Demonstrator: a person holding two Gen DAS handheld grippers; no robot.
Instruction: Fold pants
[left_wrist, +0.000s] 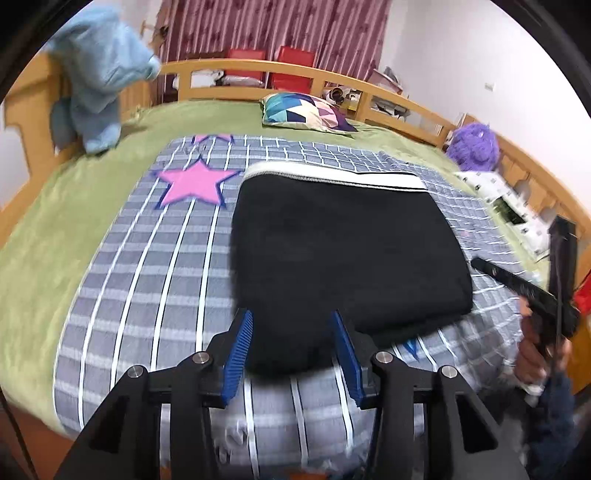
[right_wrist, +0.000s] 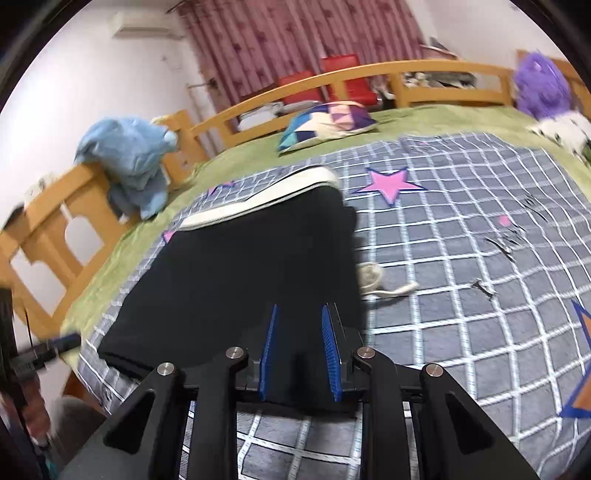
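The bed (left_wrist: 44, 236) under its gray checked blanket (left_wrist: 147, 280) fills both views, but only your right camera shows the white cord (right_wrist: 373, 284) just beside the black pants (left_wrist: 332, 251), and only your left camera shows your right hand (left_wrist: 535, 354). A blue plush toy (left_wrist: 99, 74) leans on the wooden rail (left_wrist: 332, 79), with a bright pillow (left_wrist: 306, 112) and a purple fuzzy toy (left_wrist: 474, 146) further back. The pants lie folded into a flat square, white waistband (left_wrist: 332, 177) at the far edge; your left gripper (left_wrist: 291, 325) has its fingers apart with the near edge between them, not squeezing, and your right gripper (right_wrist: 300, 317) has its fingers a little apart, but you cannot tell if they pinch the cloth.
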